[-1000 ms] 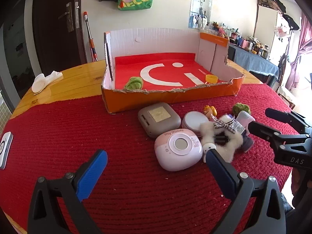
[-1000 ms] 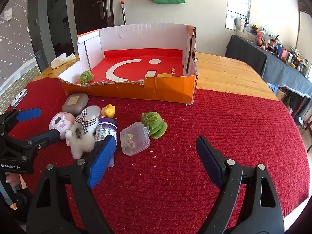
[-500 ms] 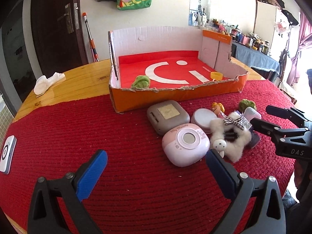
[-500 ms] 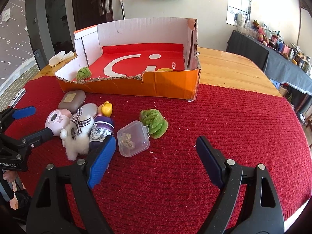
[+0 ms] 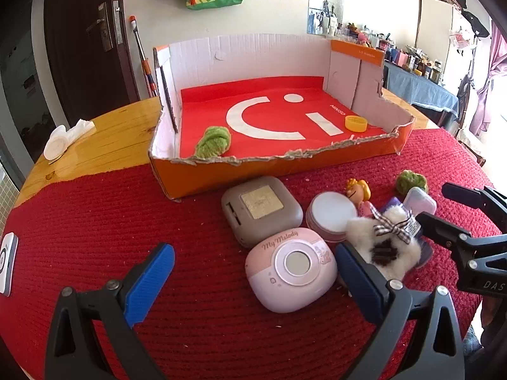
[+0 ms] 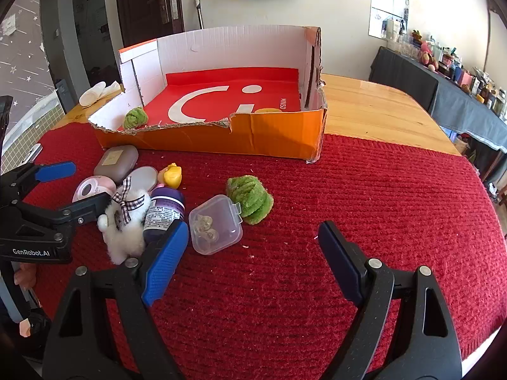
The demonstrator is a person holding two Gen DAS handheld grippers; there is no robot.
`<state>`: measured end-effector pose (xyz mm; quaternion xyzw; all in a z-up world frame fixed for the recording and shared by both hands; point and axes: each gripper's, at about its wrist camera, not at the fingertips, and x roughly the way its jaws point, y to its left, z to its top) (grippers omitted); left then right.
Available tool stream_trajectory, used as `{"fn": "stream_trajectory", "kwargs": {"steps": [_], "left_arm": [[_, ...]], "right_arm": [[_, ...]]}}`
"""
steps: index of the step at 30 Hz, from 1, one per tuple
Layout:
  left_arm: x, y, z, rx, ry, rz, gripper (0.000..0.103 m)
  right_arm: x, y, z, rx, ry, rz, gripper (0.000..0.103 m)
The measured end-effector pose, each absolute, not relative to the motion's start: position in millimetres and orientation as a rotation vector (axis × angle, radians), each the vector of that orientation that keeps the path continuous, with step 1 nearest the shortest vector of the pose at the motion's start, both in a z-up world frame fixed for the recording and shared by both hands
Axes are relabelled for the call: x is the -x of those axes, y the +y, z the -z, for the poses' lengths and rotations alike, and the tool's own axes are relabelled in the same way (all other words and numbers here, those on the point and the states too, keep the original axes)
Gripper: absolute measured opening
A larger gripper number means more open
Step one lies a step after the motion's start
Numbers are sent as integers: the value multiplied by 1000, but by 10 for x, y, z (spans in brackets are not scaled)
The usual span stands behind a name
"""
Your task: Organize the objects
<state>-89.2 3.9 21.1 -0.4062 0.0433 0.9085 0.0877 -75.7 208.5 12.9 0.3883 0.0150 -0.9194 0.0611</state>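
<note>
Both tools hover wide open over the red mat on the table, gripping nothing. The left tool frames the pink case; the right tool sits just short of the clear box. The clutter bunches at the mat's middle: grey case, round tin, fluffy toy, purple bottle, green yarn. Behind it, near the table's far edge, stands the orange tray, holding a second yarn ball and a yellow cap.
</note>
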Motion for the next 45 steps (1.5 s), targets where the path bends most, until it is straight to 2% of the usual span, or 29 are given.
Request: {"fn": "stream_trajectory", "kwargs": {"steps": [5,11,13,14,15,16,18,30,45], "left_arm": [[875,-27,-196,1218,103,-2696,101],[868,-8,-182,1213,70,-2641,83],[855,3,-191,1200,59,-2626,77],[848,9,-195,1193,51,-2615,71],[838,17,-202,1185,43,-2604,62],[820,32,-211,1175,36,-2588,58],[796,54,-223,1170,44,-2583,58],[700,7,-430,1099,32,-2608,58],[722,-44,-426,1107,29,-2612,58]], "right_arm": [[785,2070,-100,-1184,33,2765,84],[798,2043,-82,-1180,10,2744,82],[795,2018,-83,-1175,8,2734,71],[795,2003,-77,-1175,8,2723,66],[797,1979,-71,-1178,12,2714,57],[789,1958,-72,-1173,25,2716,48],[771,1931,-79,-1163,28,2695,35],[682,1952,-334,-1086,-4,2688,32],[726,1973,-293,-1114,-5,2677,29]]}}
